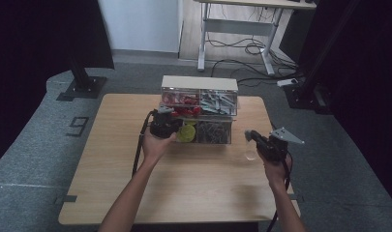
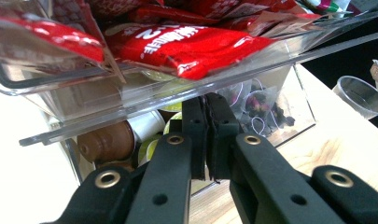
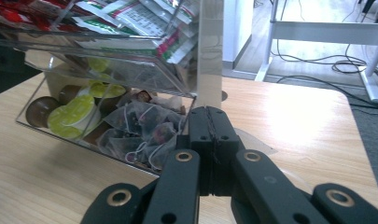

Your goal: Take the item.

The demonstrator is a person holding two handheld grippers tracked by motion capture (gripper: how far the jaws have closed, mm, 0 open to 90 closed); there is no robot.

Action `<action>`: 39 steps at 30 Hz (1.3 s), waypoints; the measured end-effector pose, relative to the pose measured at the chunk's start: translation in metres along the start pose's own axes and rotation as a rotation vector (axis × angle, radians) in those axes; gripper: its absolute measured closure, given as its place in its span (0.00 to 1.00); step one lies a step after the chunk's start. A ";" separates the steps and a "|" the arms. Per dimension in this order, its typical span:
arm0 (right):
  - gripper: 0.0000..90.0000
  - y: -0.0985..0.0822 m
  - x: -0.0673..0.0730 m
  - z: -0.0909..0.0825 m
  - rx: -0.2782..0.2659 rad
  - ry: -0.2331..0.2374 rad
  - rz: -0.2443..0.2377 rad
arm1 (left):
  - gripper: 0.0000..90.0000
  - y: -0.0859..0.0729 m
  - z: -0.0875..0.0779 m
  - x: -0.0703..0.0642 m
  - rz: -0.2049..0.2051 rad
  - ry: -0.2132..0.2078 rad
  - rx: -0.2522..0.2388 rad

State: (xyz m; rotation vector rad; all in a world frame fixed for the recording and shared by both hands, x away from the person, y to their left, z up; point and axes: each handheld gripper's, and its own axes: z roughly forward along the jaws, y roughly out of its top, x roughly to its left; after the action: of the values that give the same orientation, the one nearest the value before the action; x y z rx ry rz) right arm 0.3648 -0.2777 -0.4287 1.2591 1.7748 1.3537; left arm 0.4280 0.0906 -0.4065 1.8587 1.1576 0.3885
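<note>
A clear two-tier organizer (image 1: 199, 83) stands at the back middle of the wooden table (image 1: 111, 159). Red packets (image 2: 191, 46) fill its upper left tray, and white sachets (image 3: 144, 23) fill the upper right. Below are coffee capsules (image 2: 107, 142) on the left and mesh tea bags (image 3: 144, 126) on the right. My left gripper (image 1: 173, 117) (image 2: 206, 100) is shut, its tips just under the upper tray's front lip, nothing visible between them. My right gripper (image 1: 248, 134) (image 3: 210, 114) is shut too, right of the organizer and over a clear plastic cup (image 1: 250, 153) (image 2: 361, 95).
The organizer's tall clear side wall (image 3: 210, 51) rises just beyond my right gripper's tips. Behind the table is grey floor with a white desk frame (image 1: 237, 29) and loose cables (image 1: 247, 48). Bare tabletop lies in front of both hands.
</note>
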 end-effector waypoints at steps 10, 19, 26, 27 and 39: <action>0.99 -0.004 -0.012 -0.004 0.004 -0.030 0.012 | 0.97 -0.001 0.000 0.000 0.007 0.007 0.001; 0.99 -0.006 -0.021 -0.006 0.012 -0.065 0.005 | 0.97 -0.001 0.001 0.000 0.009 0.009 0.000; 0.99 -0.007 -0.025 -0.007 0.012 -0.077 0.010 | 0.97 -0.001 0.001 -0.001 0.009 0.010 0.000; 0.99 -0.007 -0.026 -0.006 0.013 -0.078 0.010 | 0.97 -0.001 0.001 0.000 0.010 0.009 0.000; 0.69 -0.014 -0.022 -0.004 0.009 -0.118 -0.019 | 0.97 -0.002 0.000 0.000 0.008 0.010 -0.001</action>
State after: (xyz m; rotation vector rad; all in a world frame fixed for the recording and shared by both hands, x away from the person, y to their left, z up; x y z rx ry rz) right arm 0.3652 -0.2997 -0.4423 1.2962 1.7089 1.2366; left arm 0.4271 0.0906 -0.4083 1.8626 1.1566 0.4032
